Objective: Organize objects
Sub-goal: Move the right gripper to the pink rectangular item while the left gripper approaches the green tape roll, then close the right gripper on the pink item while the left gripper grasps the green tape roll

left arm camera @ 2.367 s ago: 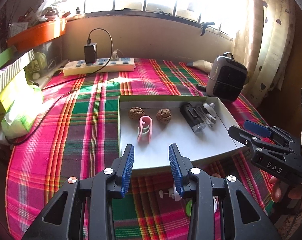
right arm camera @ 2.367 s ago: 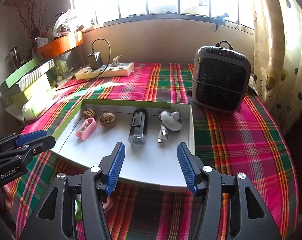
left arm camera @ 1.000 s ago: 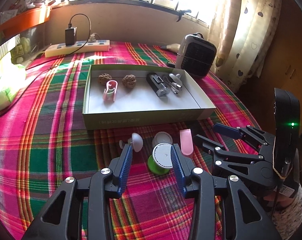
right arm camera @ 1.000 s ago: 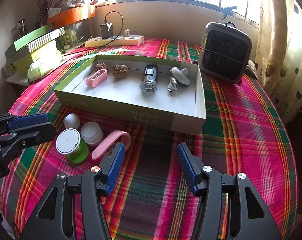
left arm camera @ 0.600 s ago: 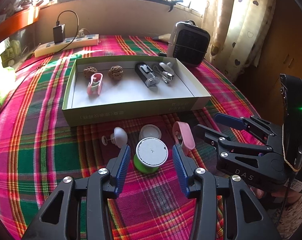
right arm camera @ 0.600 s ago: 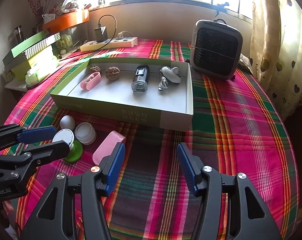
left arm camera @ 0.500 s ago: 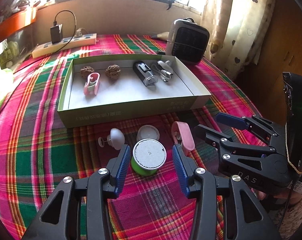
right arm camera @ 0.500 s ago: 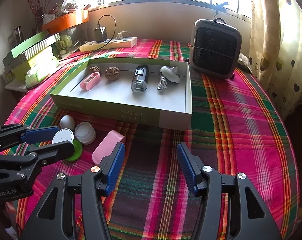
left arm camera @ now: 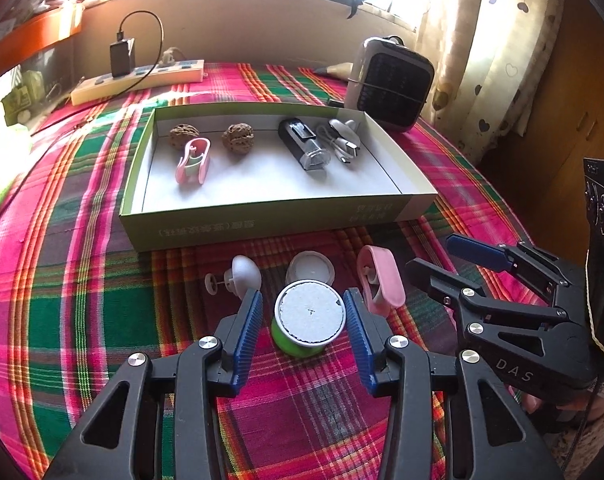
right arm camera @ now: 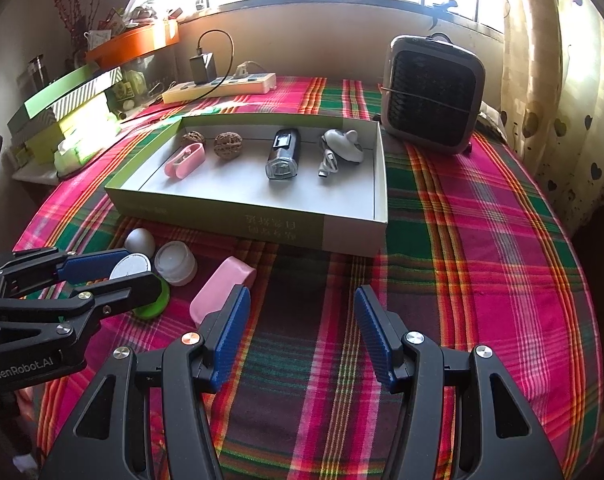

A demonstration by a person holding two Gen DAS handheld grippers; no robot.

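Since the earlier frames, where the left gripper looked over the open box, it has pulled back and come down over the loose things on the plaid-covered bench, and the green container with the white lid [left arm camera: 308, 320] now stands directly between its jaws. The left gripper [left arm camera: 304, 318] has its jaws closing on that container: the right pad looks to be at the lid's rim, while a narrow gap shows at the left pad, so no firm grip yet. The container stands upright, its axis vertical, its round lid facing the camera. Just beyond the jaw tips lie a white knob-shaped piece [left arm camera: 241, 276], a small white cap [left arm camera: 310, 268] and a pink case [left arm camera: 380, 280], and further ahead the green cardboard box [left arm camera: 261, 224]. The right gripper [right arm camera: 299, 336] hovers with jaws wide and nothing between them; the pink case is just ahead of its left jaw, so the left hand is clearly nearer the container.
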